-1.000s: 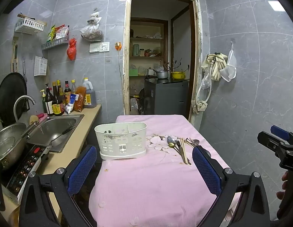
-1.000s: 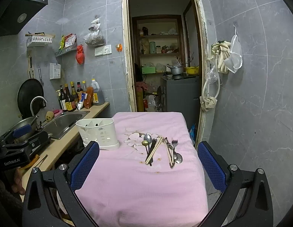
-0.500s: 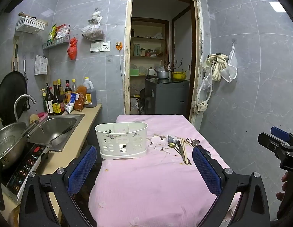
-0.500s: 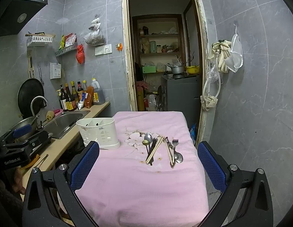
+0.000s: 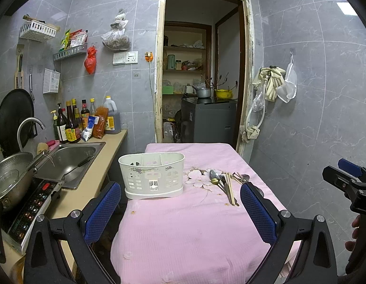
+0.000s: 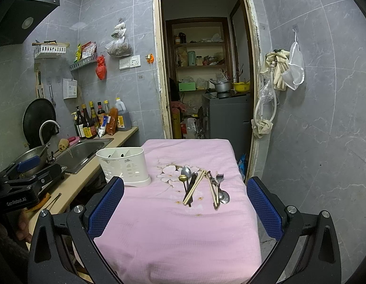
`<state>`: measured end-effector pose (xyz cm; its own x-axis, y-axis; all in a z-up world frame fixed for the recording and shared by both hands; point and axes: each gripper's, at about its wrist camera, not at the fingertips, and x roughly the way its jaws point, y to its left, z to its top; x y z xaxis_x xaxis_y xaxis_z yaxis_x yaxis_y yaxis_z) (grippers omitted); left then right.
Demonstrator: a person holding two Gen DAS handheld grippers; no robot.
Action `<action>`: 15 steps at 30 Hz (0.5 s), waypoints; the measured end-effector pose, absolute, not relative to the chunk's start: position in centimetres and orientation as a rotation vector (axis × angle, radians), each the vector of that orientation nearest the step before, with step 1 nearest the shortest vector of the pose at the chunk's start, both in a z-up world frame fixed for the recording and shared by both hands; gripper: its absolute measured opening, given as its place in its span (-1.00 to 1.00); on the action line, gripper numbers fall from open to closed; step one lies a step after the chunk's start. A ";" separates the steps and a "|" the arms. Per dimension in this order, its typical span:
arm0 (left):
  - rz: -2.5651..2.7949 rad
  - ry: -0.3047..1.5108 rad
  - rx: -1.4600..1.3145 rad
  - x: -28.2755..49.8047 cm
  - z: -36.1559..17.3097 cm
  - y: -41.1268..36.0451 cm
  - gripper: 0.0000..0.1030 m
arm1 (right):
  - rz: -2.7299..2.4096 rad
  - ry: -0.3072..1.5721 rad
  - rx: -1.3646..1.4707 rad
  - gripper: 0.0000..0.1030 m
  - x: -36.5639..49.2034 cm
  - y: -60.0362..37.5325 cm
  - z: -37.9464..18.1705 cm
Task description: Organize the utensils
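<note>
Ahead of you, on the bench (image 6: 178, 224): caddy (image 6: 124, 165) at the left edge; utensil pile (image 6: 202, 187) to its right, well apart, with chopsticks (image 6: 194, 187) among spoons and a fork (image 6: 219, 177). Left of the bench: counter with sink (image 6: 81, 151), bottles (image 6: 88, 123) behind it. Doorway (image 6: 204, 78) behind the bench.

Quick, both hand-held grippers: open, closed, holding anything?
Left hand-held gripper: open, empty, above the pink table.
Right hand-held gripper: open, empty, short of the utensils.

Left gripper (image 5: 180, 209) and right gripper (image 6: 185, 207) both gape wide, holding nothing.
</note>
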<state>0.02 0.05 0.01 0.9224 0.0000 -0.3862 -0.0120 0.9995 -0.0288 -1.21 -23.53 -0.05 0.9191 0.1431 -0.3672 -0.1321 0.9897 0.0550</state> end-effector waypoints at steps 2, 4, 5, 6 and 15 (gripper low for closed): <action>0.004 0.398 -0.029 -0.2 0.2 0.5 0.98 | 0.142 0.380 0.029 0.98 -1.2 -23.5 0.0; 0.005 0.397 -0.030 -0.2 0.2 0.5 0.98 | 0.142 0.379 0.029 0.98 -1.2 -23.5 -0.1; 0.006 0.398 -0.030 -0.2 0.2 0.5 0.98 | 0.142 0.380 0.030 0.98 -1.2 -23.5 -0.1; 0.006 0.399 -0.030 -0.2 0.2 0.5 0.98 | 0.142 0.380 0.030 0.98 -1.2 -23.5 -0.1; 0.006 0.398 -0.031 -0.2 0.2 0.5 0.98 | 0.145 0.380 0.030 0.98 -1.2 -23.7 0.0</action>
<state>-0.20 0.55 0.24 0.9218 -0.0005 -0.3876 -0.0115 0.9995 -0.0287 -1.21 -23.67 0.02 0.9183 0.1471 -0.3676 -0.1359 0.9891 0.0564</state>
